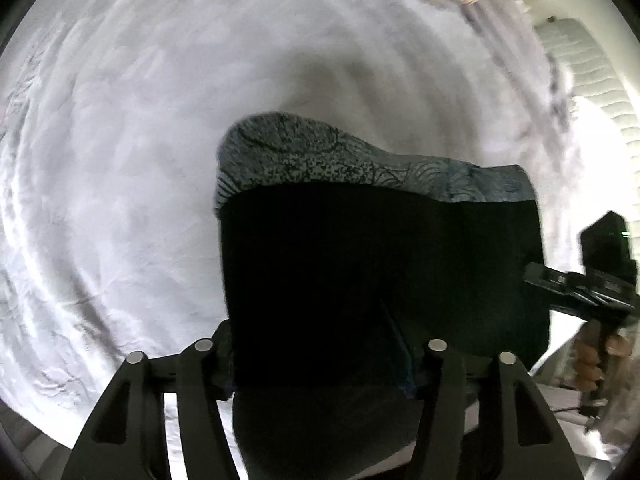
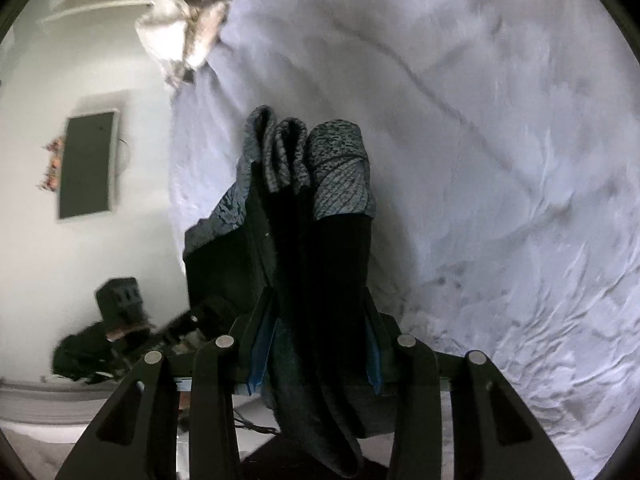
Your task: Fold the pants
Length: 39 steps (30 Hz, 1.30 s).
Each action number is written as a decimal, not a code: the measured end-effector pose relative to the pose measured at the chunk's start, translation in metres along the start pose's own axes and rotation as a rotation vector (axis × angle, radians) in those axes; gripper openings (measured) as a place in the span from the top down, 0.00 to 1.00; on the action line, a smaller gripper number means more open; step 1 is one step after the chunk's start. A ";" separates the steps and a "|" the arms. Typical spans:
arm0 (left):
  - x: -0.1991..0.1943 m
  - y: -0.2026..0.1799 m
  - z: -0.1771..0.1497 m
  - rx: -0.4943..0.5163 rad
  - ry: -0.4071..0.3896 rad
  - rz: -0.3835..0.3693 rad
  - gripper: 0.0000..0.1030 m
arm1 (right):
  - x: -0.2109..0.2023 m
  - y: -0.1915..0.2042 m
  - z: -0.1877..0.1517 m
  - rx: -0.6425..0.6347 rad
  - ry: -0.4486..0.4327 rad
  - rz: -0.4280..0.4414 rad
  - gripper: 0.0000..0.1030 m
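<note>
The pants (image 1: 380, 264) are black with a grey patterned band (image 1: 320, 160) along the far edge. They hang folded above a white bed sheet (image 1: 120, 160). My left gripper (image 1: 320, 344) is shut on the near edge of the pants. My right gripper (image 2: 316, 320) is shut on bunched layers of the same pants (image 2: 320, 248), whose grey patterned ends (image 2: 304, 152) stick out ahead. The right gripper also shows in the left wrist view (image 1: 568, 284) at the pants' right edge, held by a hand.
The white wrinkled sheet (image 2: 500, 160) fills most of both views. A furry beige and grey item (image 2: 188, 12) lies at the bed's far edge. A wall with a dark screen (image 2: 86, 164) and dark objects on the floor (image 2: 112, 328) are left of the bed.
</note>
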<state>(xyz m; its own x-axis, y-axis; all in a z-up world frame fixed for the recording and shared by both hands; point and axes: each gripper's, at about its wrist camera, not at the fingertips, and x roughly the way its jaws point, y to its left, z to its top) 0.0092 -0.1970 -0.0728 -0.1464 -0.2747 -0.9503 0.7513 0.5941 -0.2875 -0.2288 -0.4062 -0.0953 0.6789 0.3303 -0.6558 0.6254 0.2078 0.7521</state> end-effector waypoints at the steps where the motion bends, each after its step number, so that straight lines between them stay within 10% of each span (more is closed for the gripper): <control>1: 0.006 0.006 -0.002 -0.004 0.001 0.014 0.37 | 0.007 -0.001 -0.003 -0.012 0.007 -0.042 0.59; 4: 0.013 0.018 -0.005 -0.022 -0.025 0.014 0.21 | 0.020 0.001 -0.007 -0.092 -0.002 -0.210 0.49; 14: -0.010 -0.004 -0.014 0.042 -0.070 0.198 0.21 | 0.003 0.018 -0.020 -0.125 -0.019 -0.434 0.39; 36: -0.056 -0.057 -0.036 0.038 -0.097 0.319 0.21 | 0.003 0.123 -0.047 -0.296 -0.087 -0.583 0.09; 39: -0.060 -0.058 -0.037 0.029 -0.107 0.314 0.02 | 0.002 0.130 -0.050 -0.298 -0.109 -0.603 0.09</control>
<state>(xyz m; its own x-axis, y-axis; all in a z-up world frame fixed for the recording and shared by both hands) -0.0494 -0.1871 -0.0037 0.1629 -0.1602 -0.9735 0.7670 0.6412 0.0228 -0.1655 -0.3322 0.0046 0.2892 -0.0143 -0.9572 0.7847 0.5762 0.2285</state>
